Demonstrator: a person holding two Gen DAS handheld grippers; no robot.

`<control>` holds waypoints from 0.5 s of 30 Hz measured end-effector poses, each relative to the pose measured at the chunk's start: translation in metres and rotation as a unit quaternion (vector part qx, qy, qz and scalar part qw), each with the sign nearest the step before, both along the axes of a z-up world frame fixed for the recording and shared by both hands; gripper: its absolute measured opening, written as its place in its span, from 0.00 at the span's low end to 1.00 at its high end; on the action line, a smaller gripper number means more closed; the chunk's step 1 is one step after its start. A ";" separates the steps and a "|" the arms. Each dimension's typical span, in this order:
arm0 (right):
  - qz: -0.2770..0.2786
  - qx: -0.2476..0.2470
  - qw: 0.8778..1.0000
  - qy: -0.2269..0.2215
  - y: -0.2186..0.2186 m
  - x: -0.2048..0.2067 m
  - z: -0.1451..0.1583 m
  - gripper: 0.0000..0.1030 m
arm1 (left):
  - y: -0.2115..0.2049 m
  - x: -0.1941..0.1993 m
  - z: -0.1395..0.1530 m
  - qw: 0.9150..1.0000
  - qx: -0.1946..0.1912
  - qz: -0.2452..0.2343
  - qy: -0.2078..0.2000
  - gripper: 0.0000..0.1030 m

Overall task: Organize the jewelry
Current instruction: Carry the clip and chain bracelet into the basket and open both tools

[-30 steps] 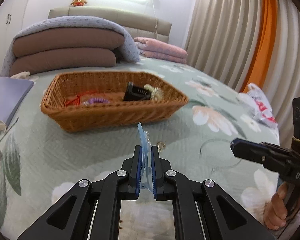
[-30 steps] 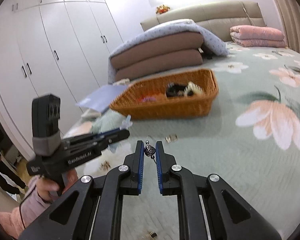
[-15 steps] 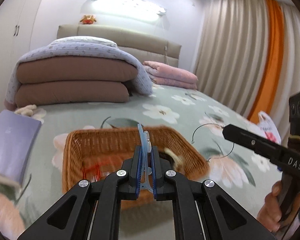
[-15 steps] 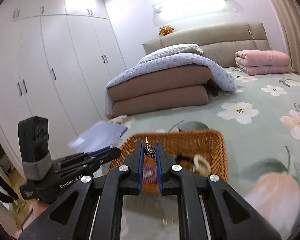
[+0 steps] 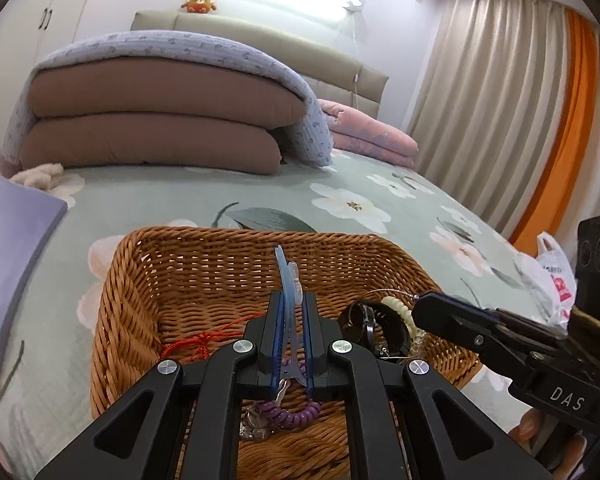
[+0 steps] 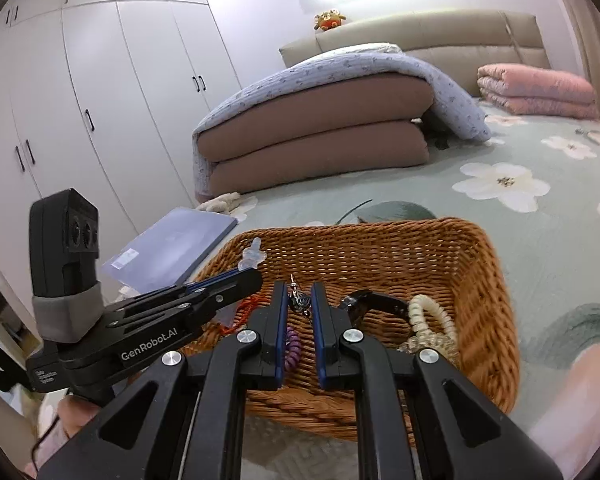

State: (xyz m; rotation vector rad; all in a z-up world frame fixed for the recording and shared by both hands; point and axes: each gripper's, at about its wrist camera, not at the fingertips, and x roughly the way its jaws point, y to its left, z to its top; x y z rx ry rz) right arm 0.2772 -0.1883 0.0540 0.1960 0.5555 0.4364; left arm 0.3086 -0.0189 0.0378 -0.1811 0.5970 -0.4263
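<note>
A wicker basket [image 5: 148,280] [image 6: 488,280] sits on the floral bedspread. It holds a red cord [image 5: 204,338], a purple coil tie [image 5: 292,410] [image 6: 293,346], a black watch [image 5: 380,320] [image 6: 376,300] and a cream coil tie [image 6: 432,316]. My left gripper [image 5: 290,300] is shut on a pale blue hair clip [image 5: 286,280] above the basket. My right gripper [image 6: 300,296] is shut on a small dark pendant [image 6: 300,300] with a thin wire hoop [image 5: 384,291], also above the basket. The hair clip also shows in the right wrist view [image 6: 252,256].
Folded brown and lilac quilts [image 5: 152,120] lie behind the basket. A purple folder [image 5: 8,240] lies at the left. A pink blanket [image 5: 368,136] is at the headboard. A white plastic bag [image 5: 556,272] sits at the bed's right edge. White wardrobes [image 6: 100,100] stand left.
Both grippers have moved forward from the near bedspread to over the basket, each still holding its item. The basket now fills the lower middle of both views.
</note>
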 end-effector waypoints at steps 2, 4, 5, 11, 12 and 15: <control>-0.008 -0.002 1.000 0.005 -0.003 0.002 -0.003 0.13 | -0.002 0.000 -0.002 1.000 0.004 -0.002 0.001 0.08; -0.014 0.004 1.000 0.018 -0.008 0.006 -0.009 0.13 | -0.004 0.000 -0.003 1.000 0.011 -0.001 0.001 0.08; -0.014 0.007 1.000 0.023 -0.010 0.009 -0.011 0.13 | -0.005 0.000 -0.004 1.000 0.016 0.001 0.001 0.08; -0.017 0.036 0.999 0.035 -0.025 0.012 -0.017 0.19 | -0.001 0.000 -0.005 1.000 0.006 0.004 0.001 0.29; -0.018 0.038 0.999 0.033 -0.026 0.010 -0.016 0.24 | 0.000 -0.003 -0.003 1.000 0.003 0.008 -0.007 0.45; -0.026 0.039 0.998 0.031 -0.031 0.008 -0.016 0.25 | 0.002 -0.008 0.002 0.999 0.010 0.017 -0.028 0.51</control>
